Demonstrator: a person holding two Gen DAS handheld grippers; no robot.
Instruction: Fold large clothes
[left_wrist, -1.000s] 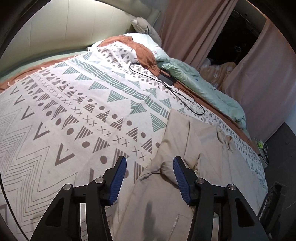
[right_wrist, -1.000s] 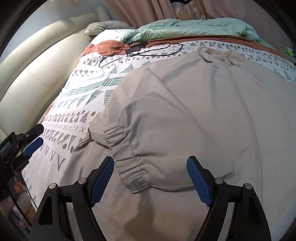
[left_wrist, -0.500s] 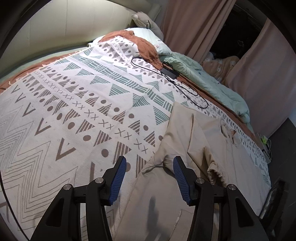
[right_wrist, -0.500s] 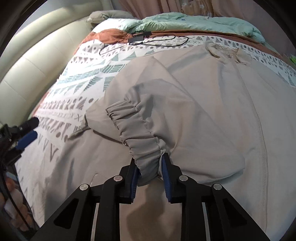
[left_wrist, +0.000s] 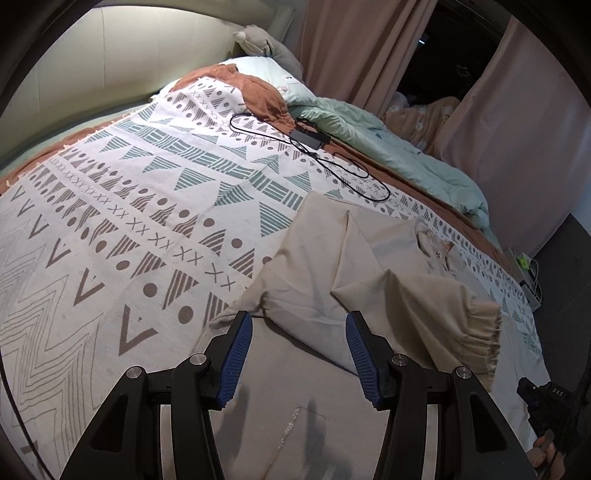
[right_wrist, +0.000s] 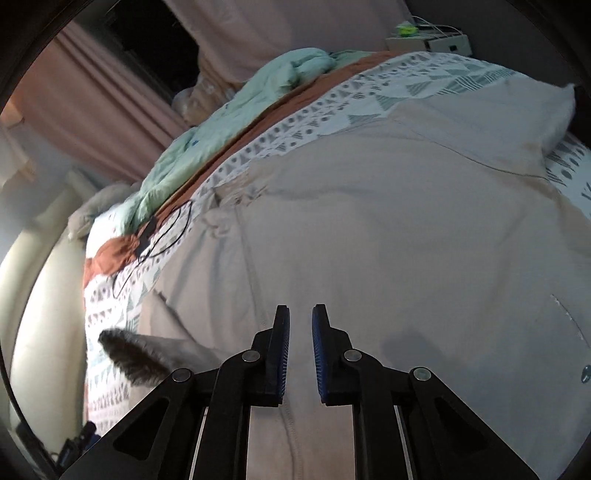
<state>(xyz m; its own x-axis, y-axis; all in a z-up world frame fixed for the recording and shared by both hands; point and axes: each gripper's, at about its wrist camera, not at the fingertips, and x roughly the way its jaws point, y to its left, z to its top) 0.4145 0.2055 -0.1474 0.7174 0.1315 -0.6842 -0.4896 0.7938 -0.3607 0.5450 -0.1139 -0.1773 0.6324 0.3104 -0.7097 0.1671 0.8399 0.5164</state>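
A large beige jacket (left_wrist: 388, 236) lies spread on the patterned bedspread (left_wrist: 129, 221), collar (left_wrist: 432, 243) toward the far side. My left gripper (left_wrist: 299, 332) hangs open over its near left part, touching nothing. One sleeve is lifted off the body, and its elastic cuff (left_wrist: 480, 332) hangs in the air at the right. In the right wrist view, my right gripper (right_wrist: 301, 325) has its jaws almost together over the jacket (right_wrist: 406, 240). The blurred cuff (right_wrist: 129, 354) sticks out to its left, and the sleeve runs in behind the left finger. The grip point itself is hidden.
A black charger with looped cable (left_wrist: 310, 138) lies beyond the jacket. A bunched green quilt (left_wrist: 388, 147) runs along the far edge of the bed, with pillows (left_wrist: 258, 70) at the padded headboard (left_wrist: 92, 74). Pink curtains (left_wrist: 351, 48) hang behind. A person's hand (left_wrist: 546, 454) shows at lower right.
The right gripper closed on the sleeve cuff, then lifted and swung it across the jacket, rolling the camera. The left gripper stayed open and drifted slightly.
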